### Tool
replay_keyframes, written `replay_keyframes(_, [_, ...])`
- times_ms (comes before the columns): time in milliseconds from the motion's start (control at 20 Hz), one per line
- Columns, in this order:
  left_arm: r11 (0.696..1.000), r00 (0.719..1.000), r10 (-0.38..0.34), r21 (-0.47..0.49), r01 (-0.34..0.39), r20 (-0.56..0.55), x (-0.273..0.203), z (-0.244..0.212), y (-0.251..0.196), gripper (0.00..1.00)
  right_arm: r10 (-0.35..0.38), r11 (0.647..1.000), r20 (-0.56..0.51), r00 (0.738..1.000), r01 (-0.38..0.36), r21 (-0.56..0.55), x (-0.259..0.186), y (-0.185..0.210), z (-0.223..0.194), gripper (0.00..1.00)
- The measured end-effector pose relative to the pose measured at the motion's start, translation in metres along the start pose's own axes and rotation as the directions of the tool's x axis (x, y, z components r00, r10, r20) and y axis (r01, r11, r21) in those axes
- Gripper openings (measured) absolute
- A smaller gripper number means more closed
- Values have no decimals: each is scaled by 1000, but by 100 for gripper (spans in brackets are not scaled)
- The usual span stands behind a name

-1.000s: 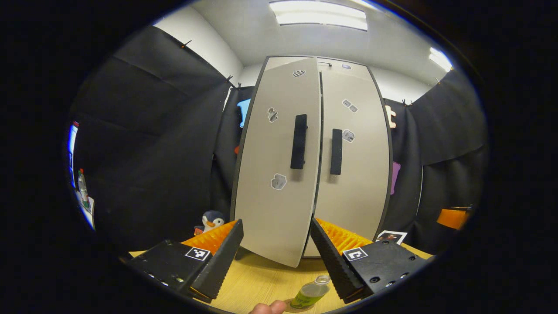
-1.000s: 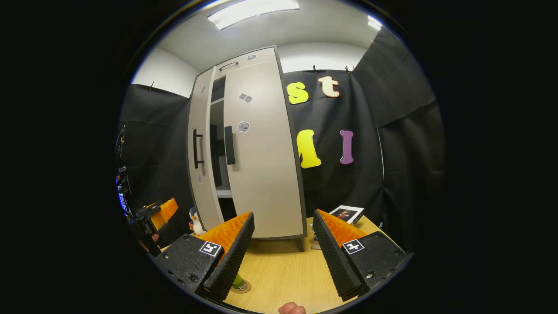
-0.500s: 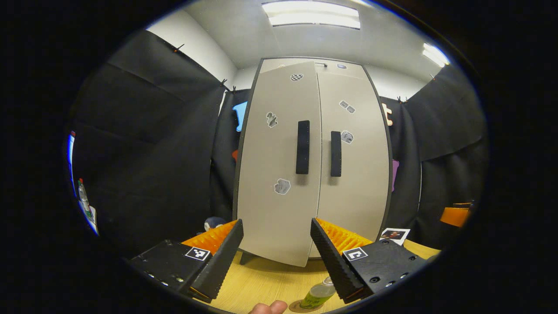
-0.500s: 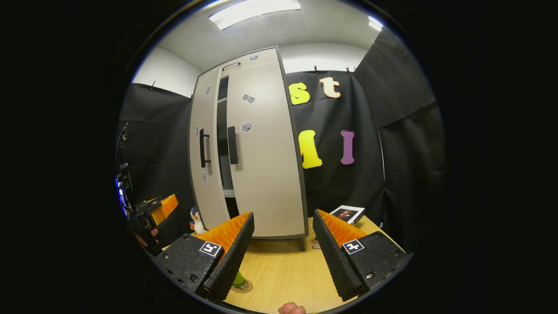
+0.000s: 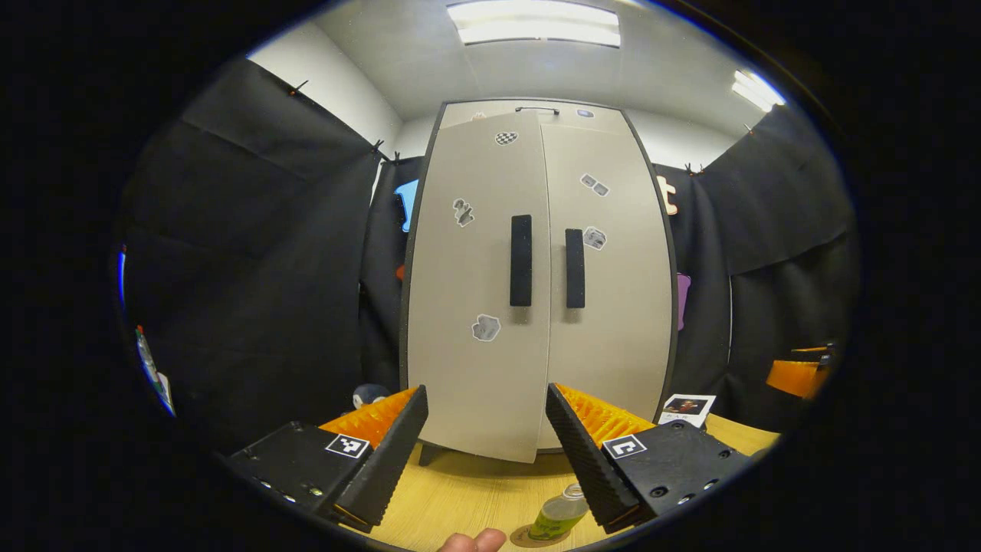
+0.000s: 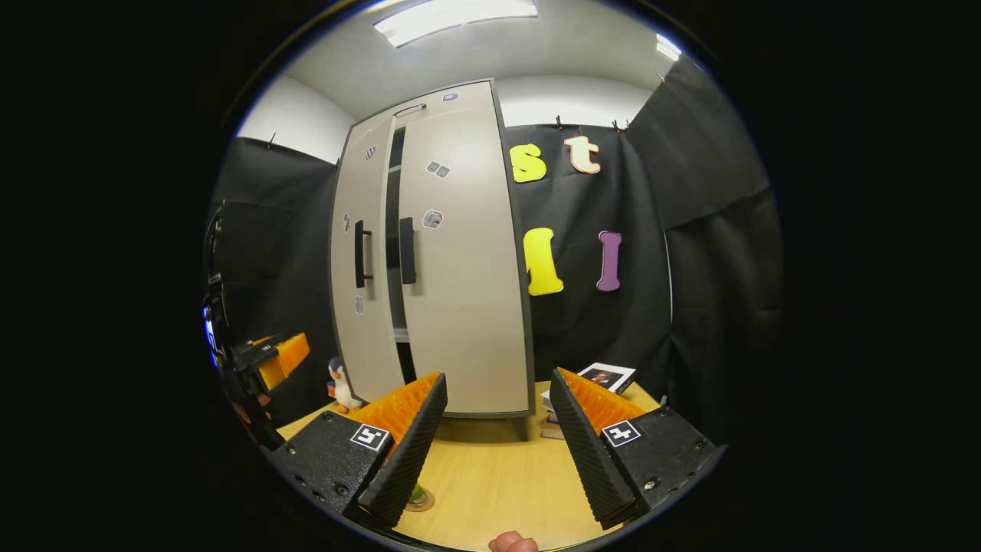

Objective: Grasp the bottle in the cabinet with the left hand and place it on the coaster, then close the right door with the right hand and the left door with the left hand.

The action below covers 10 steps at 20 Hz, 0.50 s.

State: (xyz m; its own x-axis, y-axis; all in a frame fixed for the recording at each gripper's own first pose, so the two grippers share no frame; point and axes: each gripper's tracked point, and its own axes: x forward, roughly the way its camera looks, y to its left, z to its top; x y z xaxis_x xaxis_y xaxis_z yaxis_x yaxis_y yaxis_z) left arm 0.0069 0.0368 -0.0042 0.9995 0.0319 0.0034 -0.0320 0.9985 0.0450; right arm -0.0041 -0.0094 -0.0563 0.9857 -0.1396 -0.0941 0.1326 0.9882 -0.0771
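**Left door not fully seated; both claws spread and empty**

**Claw state.** The left gripper (image 5: 484, 445) has its fingers spread wide with nothing between them. The right gripper (image 6: 498, 437) is likewise spread wide and empty. Neither touches a door.

**Bottle.** The bottle (image 5: 559, 514) stands on the coaster (image 5: 536, 538) on the wooden table (image 5: 475, 491), low and just inside the left gripper's right-hand finger. In the right gripper view its green base is partly hidden behind the left-hand finger, with the coaster edge (image 6: 419, 502) showing beside it. The placing step appears done.

**Doors.** Ahead of the left gripper, the cabinet's left door (image 5: 475, 291) and right door (image 5: 609, 291) look nearly flush, handles side by side. From the right gripper's angle a dark gap (image 6: 395, 245) shows between the left door (image 6: 360, 268) and the right door (image 6: 460, 268); the right door looks closed, the left door slightly ajar.

**Handling.**
- The door is a stiff, flat, hinged panel; it should swing with light force and cannot be pinched across its face.
- Preferred contact: push the face near the left door handle (image 5: 521, 261), on the free edge, far from the hinge.
- Gripping the handle bar is possible but likely unnecessary for closing.
- The bottle looks like light, smooth plastic; it is probably easy to tip, so keep the fingers above it when advancing.
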Motion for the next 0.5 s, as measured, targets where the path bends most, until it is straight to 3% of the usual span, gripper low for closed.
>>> replay_keyframes(350, [1000,1000,-6,-2,6,16,-1,5,-4,94,8,1000,-10,1000,-8,25,-1,3,-3,83])
replay_keyframes(400, [1000,1000,-5,-2,5,18,-1,5,-4,99,10,999,-15,1000,-9,30,-1,4,-5,83])
replay_keyframes(500, [1000,1000,-2,-5,2,20,-1,6,-3,94,7,1000,-22,1000,-6,30,-1,2,-7,83])
